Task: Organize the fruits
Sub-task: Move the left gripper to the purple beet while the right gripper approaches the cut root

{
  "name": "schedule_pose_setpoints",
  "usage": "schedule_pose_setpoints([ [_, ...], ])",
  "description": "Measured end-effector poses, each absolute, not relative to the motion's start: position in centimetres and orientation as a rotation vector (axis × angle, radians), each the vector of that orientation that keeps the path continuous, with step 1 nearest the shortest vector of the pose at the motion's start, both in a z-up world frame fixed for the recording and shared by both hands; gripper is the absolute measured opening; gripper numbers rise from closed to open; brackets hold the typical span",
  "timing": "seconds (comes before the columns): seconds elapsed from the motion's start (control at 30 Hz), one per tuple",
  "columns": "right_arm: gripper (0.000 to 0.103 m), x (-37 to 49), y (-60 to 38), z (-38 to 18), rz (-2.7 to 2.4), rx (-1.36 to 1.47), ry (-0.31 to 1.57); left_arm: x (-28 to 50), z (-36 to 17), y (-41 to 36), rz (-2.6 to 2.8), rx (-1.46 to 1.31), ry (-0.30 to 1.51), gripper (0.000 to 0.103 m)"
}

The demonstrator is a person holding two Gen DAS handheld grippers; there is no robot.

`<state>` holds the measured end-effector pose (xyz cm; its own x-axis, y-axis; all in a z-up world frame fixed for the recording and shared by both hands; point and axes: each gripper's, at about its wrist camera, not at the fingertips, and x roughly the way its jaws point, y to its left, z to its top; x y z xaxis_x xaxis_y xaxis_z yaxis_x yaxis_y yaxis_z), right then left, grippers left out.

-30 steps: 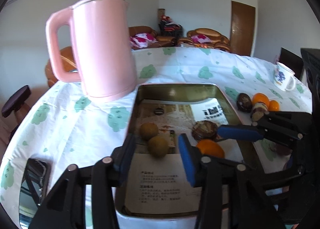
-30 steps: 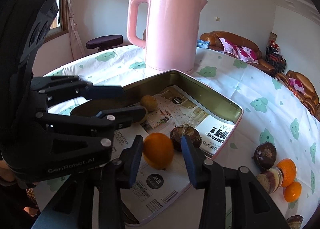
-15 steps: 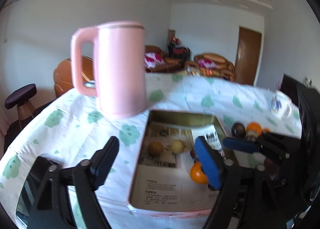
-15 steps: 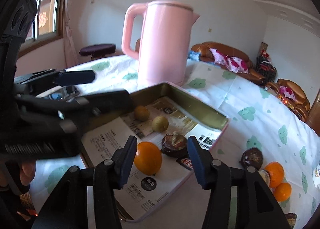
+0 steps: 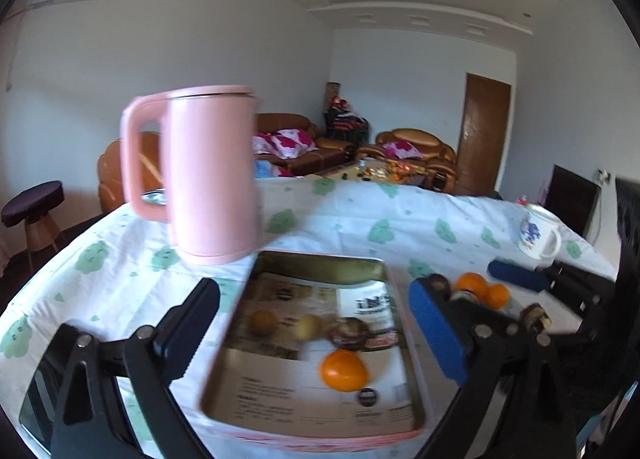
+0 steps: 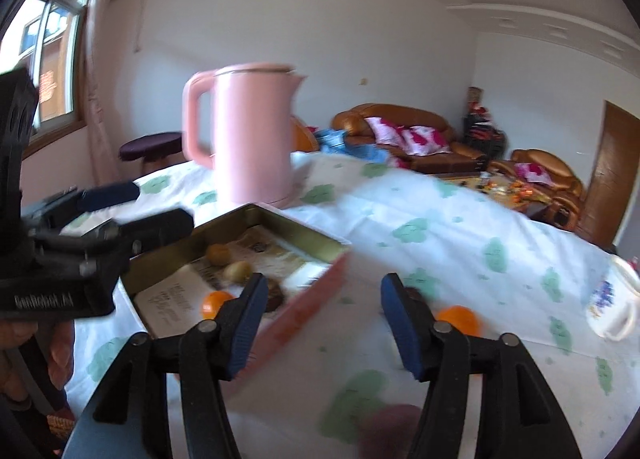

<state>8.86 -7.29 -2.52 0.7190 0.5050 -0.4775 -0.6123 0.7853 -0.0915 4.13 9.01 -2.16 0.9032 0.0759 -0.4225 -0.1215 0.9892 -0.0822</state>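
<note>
A metal tray (image 5: 320, 259) lined with newspaper holds an orange (image 5: 344, 370), a dark brown fruit (image 5: 349, 333) and two small yellow-brown fruits (image 5: 263, 322). My left gripper (image 5: 316, 331) is open and empty, raised above the tray. Right of the tray lie more oranges (image 5: 482, 293) and dark fruits (image 5: 536, 317). My right gripper (image 6: 324, 323) is open and empty, over the tablecloth beside the tray (image 6: 304, 299). An orange (image 6: 458, 319) lies just beyond its right finger. The tray's orange (image 6: 214, 303) shows at its left finger.
A tall pink kettle (image 5: 208, 175) stands behind the tray. A white mug (image 5: 538, 237) sits at the table's far right. A phone (image 5: 36, 399) lies near the front left edge. Sofas and a stool stand beyond the table.
Both grippers have opened wide and pulled back and up from the tray. The orange and small fruits stay in the tray. The right gripper has swung right, toward the loose fruits.
</note>
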Motion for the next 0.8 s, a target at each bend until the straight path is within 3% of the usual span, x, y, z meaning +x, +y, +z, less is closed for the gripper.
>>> schedule_pose_setpoints([
  [0.5, 0.065, 12.1, -20.8, -3.5, 0.308, -0.072, 0.543, 7.5, -5.3, -2.7, -0.188, 0.04, 0.598, 0.098],
  [0.8, 0.065, 13.3, -22.3, -5.7, 0.278, -0.047, 0.618, 8.9, -6.8, -6.3, -0.311, 0.088, 0.717, 0.098],
])
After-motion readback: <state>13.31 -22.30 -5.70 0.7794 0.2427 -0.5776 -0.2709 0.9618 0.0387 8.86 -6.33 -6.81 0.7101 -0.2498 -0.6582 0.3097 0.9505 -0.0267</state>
